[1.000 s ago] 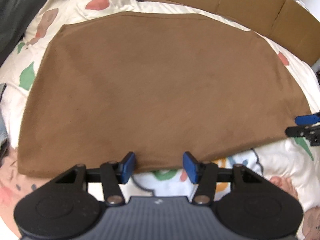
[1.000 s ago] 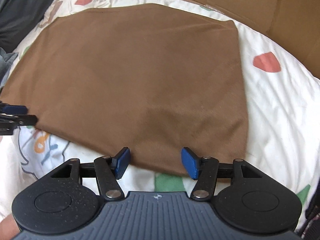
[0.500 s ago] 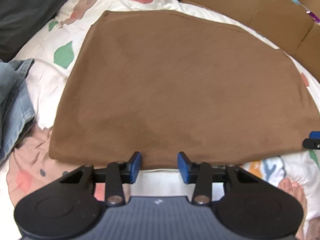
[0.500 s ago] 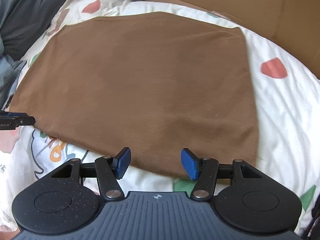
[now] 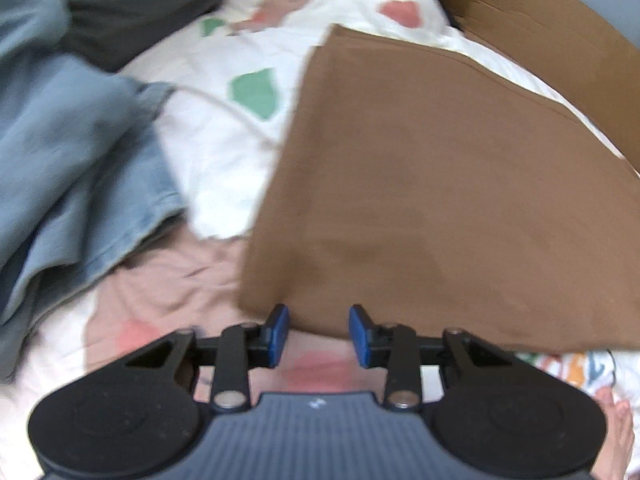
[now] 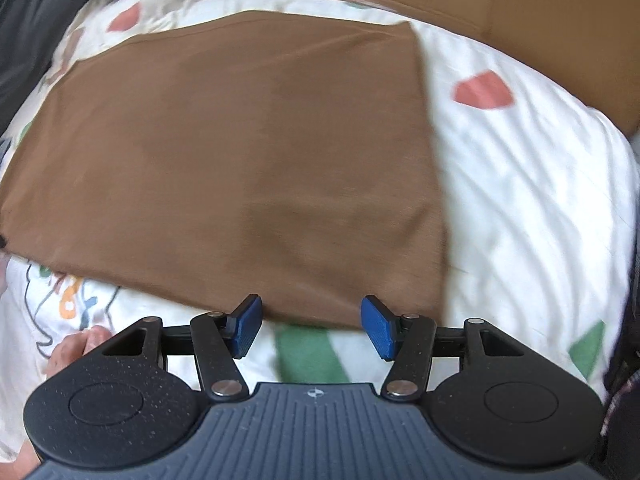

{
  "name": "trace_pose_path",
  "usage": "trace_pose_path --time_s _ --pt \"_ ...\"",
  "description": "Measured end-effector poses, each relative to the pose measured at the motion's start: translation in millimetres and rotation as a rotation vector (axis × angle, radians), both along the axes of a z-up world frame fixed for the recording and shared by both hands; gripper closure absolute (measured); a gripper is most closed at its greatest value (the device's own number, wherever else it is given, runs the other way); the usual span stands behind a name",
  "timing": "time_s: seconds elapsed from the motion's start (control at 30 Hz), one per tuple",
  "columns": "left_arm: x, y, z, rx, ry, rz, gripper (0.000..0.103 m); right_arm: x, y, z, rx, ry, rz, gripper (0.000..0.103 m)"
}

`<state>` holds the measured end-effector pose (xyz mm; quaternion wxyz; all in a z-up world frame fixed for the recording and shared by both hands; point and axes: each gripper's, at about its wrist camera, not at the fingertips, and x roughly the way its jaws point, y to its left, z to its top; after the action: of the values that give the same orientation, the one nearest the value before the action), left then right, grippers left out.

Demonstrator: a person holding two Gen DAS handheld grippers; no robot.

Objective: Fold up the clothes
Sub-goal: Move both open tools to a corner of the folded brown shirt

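A brown garment (image 5: 440, 208) lies flat and folded on a white patterned bedsheet (image 5: 224, 160). In the left wrist view my left gripper (image 5: 318, 330) hovers at the garment's near left corner, its jaws closing, with the cloth's near edge just beyond the blue pads and nothing pressed between them. In the right wrist view the same brown garment (image 6: 240, 152) spreads ahead. My right gripper (image 6: 311, 326) stands open over its near edge close to the right corner, with nothing gripped.
Blue denim jeans (image 5: 72, 168) are heaped at the left, with a dark garment (image 5: 132, 16) behind them. A pink cloth (image 5: 168, 280) lies under the left corner. A cardboard wall (image 6: 500, 12) runs along the back. Toes (image 5: 616, 420) show at lower right.
The left gripper slid left along the garment's near edge to its left corner while its jaws narrowed; jeans came into view. The right gripper shifted slightly and stayed open.
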<state>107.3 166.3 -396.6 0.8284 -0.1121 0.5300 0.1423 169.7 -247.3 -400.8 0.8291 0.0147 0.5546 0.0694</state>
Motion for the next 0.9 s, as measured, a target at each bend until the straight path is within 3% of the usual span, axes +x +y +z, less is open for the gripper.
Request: trace_pose_path --time_s 0.23,0.47,0.6,0.67,0.8,0.9 --pt "-12.8 42.3 -0.1 -0.02 -0.009 0.146 0.062 -7.8 -34.4 5.4 0.095 -0.002 -0.126 0.043" --pt "-25.1 57.9 -3.1 -0.194 -0.121 0.266 0.061 -18.4 -70.2 -6.6 0.231 0.042 -0.295 0.043" --pt "-29.4 64.6 -16.5 -0.302 -0.154 0.374 0.06 -24.8 -79.1 -12.7 0.249 0.062 -0.312 0.043" --pt "-30.9 69.2 -23.1 -0.357 -0.185 0.421 0.049 -27.4 -83.7 -15.8 0.264 0.072 -0.324 0.043" --pt "-33.1 73.3 -30.0 -0.43 -0.242 0.457 0.042 -31.6 -89.9 -20.5 0.316 0.086 -0.351 0.042" --pt "-37.9 79.7 -33.2 -0.524 -0.3 0.468 0.051 -33.1 -94.5 -24.5 0.368 0.091 -0.372 0.042"
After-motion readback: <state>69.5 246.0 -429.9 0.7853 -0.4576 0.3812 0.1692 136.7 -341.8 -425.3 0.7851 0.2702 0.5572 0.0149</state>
